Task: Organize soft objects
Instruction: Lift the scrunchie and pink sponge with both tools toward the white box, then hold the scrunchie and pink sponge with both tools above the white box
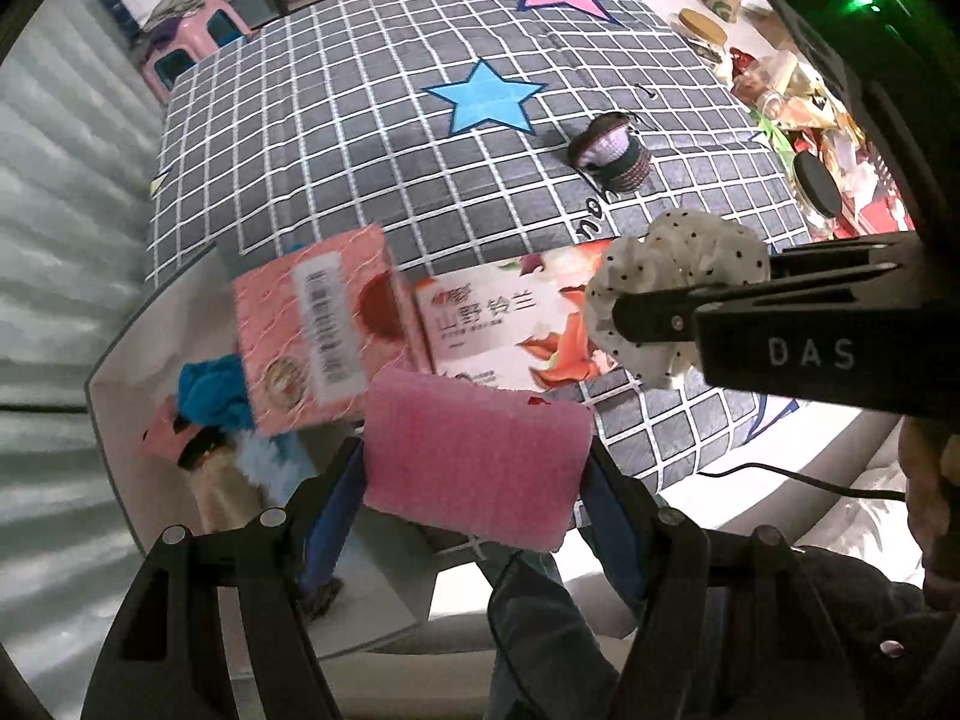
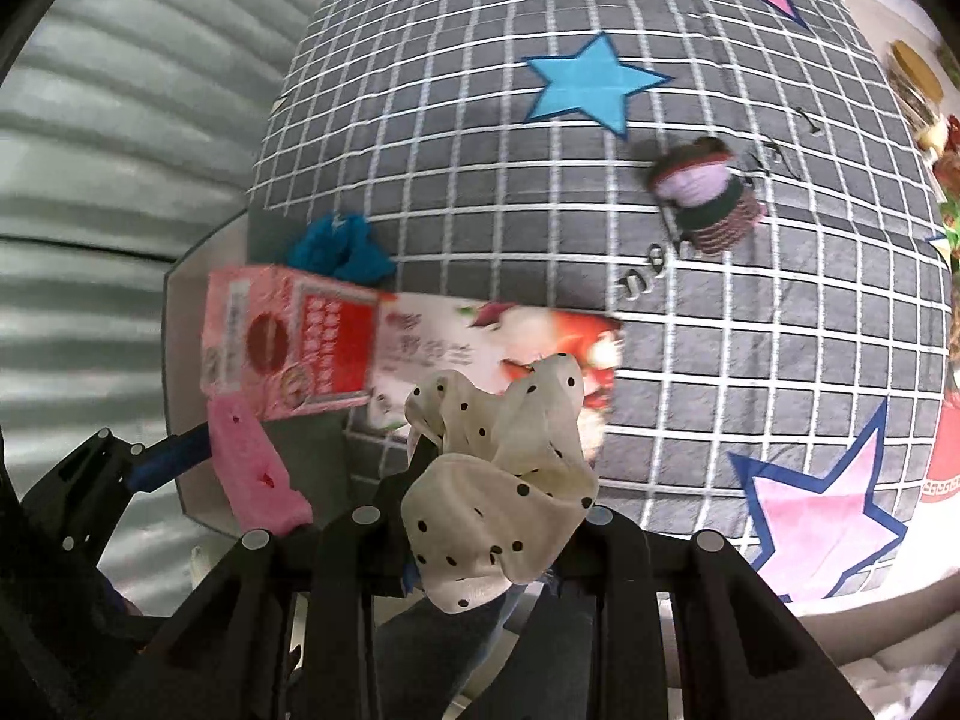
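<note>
I am gripping a pink sponge [image 1: 474, 456] in my left tongs [image 1: 474, 498], spread wide around it, and pinching a dotted white scrunchie [image 2: 498, 480] in my nearly closed right tongs [image 2: 480, 516], both hanging over the grey checked cloth [image 1: 372, 120] with stars, above two pink boxes [image 1: 312, 330] and a white bin [image 1: 120, 372]; a crocheted toy [image 1: 612, 156] is lying farther off.

Left wrist: steeply downward, close above white bin [image 1: 120, 420] | Right wrist: downward, close | Shared: checked blanket [image 1: 360, 150], tissue box [image 2: 480, 336]
</note>
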{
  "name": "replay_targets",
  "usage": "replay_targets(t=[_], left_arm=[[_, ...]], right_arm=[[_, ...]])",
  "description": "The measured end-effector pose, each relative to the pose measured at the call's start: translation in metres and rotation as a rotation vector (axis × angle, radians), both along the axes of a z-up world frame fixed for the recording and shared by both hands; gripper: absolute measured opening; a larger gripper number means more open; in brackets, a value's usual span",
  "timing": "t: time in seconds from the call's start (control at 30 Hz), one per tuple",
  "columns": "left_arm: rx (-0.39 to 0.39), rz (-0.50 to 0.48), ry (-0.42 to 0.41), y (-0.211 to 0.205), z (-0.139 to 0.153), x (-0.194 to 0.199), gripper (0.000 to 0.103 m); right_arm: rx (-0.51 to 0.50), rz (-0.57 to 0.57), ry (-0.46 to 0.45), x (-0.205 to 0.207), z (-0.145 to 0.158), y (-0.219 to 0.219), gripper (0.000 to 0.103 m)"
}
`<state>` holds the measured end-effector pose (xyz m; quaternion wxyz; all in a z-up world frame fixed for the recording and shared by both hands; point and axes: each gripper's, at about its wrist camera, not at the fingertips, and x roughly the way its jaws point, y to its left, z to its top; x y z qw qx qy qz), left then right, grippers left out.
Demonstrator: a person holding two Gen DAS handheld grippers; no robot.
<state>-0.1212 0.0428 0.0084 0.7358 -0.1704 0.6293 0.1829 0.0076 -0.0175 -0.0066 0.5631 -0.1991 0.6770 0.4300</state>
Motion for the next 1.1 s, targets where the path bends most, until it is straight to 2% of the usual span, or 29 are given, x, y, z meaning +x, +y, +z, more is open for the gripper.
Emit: replay_targets(t=[0.33,0.7,1.1], left_arm=[[0.008,0.120,-0.045,0.024,0.016,-0.046,0.073],[0.006,0.271,-0.077,0.052,0.019,-0.094,0.073],[0.017,0.452,-0.059,0.078,0.011,-0.155,0.073]], right_arm=[[0.015,0.106,-0.010,-0.046,0.017,0.029,0.030],[0.027,0.227,-0.040,-0.088,0.033,0.062,0.030],[0.037,0.369,-0.042,-0.134,0.037,0.097,0.030]])
